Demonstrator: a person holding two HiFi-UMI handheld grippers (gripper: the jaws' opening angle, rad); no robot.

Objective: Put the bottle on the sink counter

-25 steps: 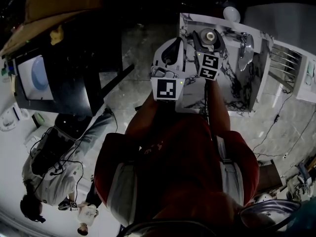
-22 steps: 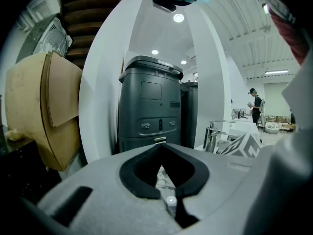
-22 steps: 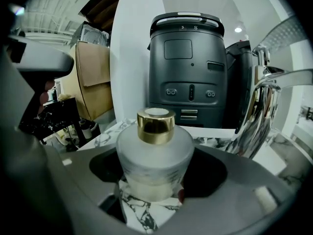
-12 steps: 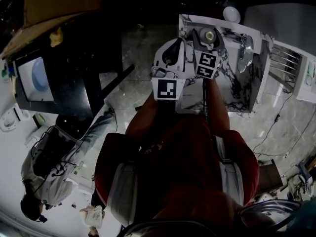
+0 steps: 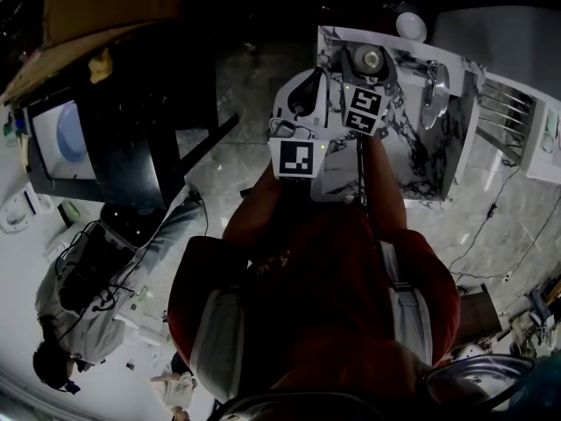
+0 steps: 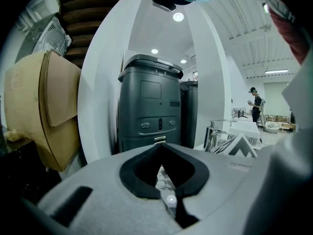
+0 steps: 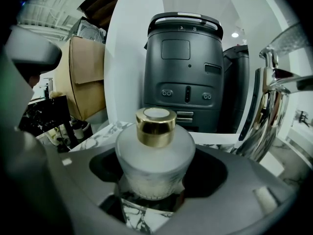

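The frosted bottle [image 7: 155,156] with its gold cap [image 7: 156,125] stands upright between my right gripper's [image 7: 155,196] jaws, pinched at the sides, right over the marble sink counter [image 5: 412,152]; I can't tell whether its base touches the stone. The chrome faucet [image 7: 267,112] rises just to the right. My left gripper [image 6: 168,199] hangs beside the counter, jaws pressed together on nothing. Behind stands a dark grey bin [image 7: 187,75].
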